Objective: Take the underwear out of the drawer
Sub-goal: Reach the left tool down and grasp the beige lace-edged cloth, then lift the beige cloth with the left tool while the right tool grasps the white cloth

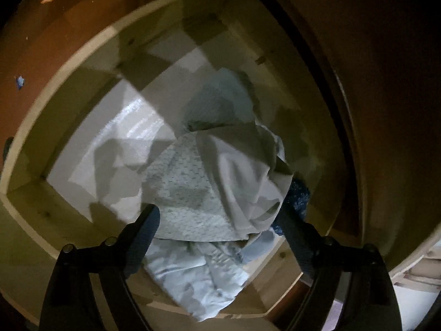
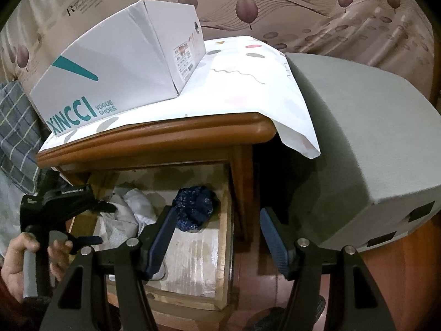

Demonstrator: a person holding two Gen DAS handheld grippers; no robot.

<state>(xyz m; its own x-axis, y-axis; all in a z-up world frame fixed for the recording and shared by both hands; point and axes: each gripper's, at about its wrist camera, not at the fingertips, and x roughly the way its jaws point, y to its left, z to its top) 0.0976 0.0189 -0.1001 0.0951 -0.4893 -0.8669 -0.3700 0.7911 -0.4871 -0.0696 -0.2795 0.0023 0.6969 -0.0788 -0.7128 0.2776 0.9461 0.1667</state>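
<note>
The wooden drawer point(image 1: 69, 201) stands pulled out of the nightstand point(image 2: 154, 140). Inside lies a pile of pale underwear point(image 1: 220, 182), light blue and grey-white pieces, with a dark blue piece point(image 1: 299, 195) at its right; the dark blue piece point(image 2: 194, 207) also shows in the right wrist view. My left gripper point(image 1: 217, 218) is open, its fingers straddling the pale pile from above; it appears in the right wrist view point(image 2: 99, 220) reaching over the pale underwear point(image 2: 129, 212). My right gripper point(image 2: 217, 220) is open and empty above the drawer's front right corner point(image 2: 223, 248).
A white shoe box point(image 2: 118, 63) sits on a patterned cloth point(image 2: 248, 82) atop the nightstand. A grey upholstered block point(image 2: 358, 138) stands right of it. Plaid fabric point(image 2: 16, 127) hangs at the left. Red-brown floor point(image 1: 55, 41) surrounds the drawer.
</note>
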